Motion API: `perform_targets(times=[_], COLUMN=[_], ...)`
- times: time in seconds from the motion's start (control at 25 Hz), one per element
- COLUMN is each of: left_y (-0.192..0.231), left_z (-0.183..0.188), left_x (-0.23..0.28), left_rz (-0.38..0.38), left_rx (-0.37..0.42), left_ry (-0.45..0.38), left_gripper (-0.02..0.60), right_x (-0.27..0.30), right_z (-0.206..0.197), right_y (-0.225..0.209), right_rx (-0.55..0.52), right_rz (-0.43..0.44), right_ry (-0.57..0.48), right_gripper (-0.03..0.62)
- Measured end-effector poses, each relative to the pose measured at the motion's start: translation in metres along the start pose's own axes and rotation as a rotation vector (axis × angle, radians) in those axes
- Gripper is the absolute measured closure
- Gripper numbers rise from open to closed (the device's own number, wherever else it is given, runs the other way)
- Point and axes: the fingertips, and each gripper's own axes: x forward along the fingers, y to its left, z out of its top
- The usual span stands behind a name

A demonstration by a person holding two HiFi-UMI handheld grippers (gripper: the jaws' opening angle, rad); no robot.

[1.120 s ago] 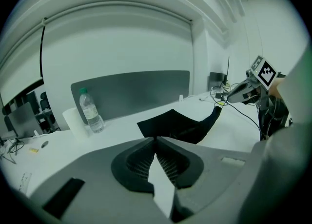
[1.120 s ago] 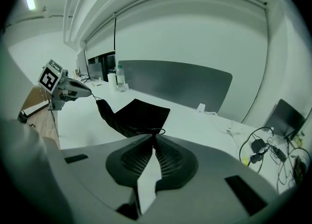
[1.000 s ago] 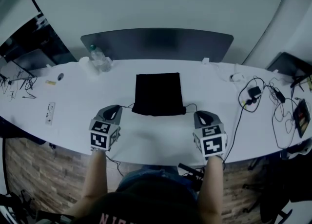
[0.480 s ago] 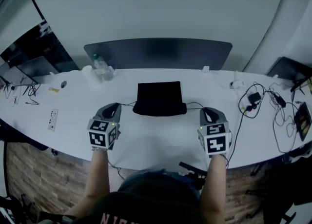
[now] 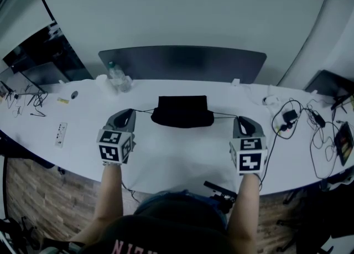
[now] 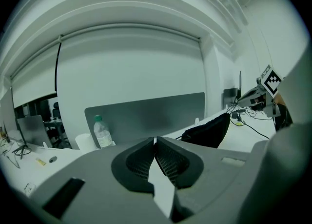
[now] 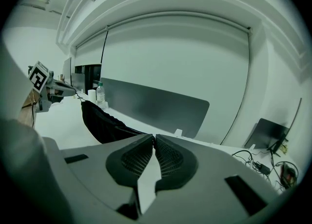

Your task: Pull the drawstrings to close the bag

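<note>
Each claw is clenched on a thin drawstring (image 5: 145,110): the left claw (image 5: 127,113) and the right claw (image 5: 243,120) flank the black bag (image 5: 182,112), which sits mid-counter (image 5: 177,161). Its cloth looks soft and light and should gather easily. The cords look slick, so they are best pinched firmly.

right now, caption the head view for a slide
The left gripper and right gripper each shut on a drawstring stretched taut from the black bag.
</note>
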Motion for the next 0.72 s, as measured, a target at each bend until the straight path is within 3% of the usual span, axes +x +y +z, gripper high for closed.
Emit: perform_targets(times=[0.28,0.72], left_y=[0.009,0.019], left_z=[0.015,0.029], left_x=[-0.001,-0.002], left_rz=[0.073,0.144], left_rx=[0.002,0.008], left_ry=[-0.059,-0.085], left_gripper=[0.566,0.566], right_x=[-0.004,-0.01], right_z=[0.011,0.019], right_y=[-0.011,-0.022], right_rx=[-0.035,-0.052], right_rz=[-0.067,-0.139], right_ry=[-0.029,-0.051], right_gripper=[0.583,0.583])
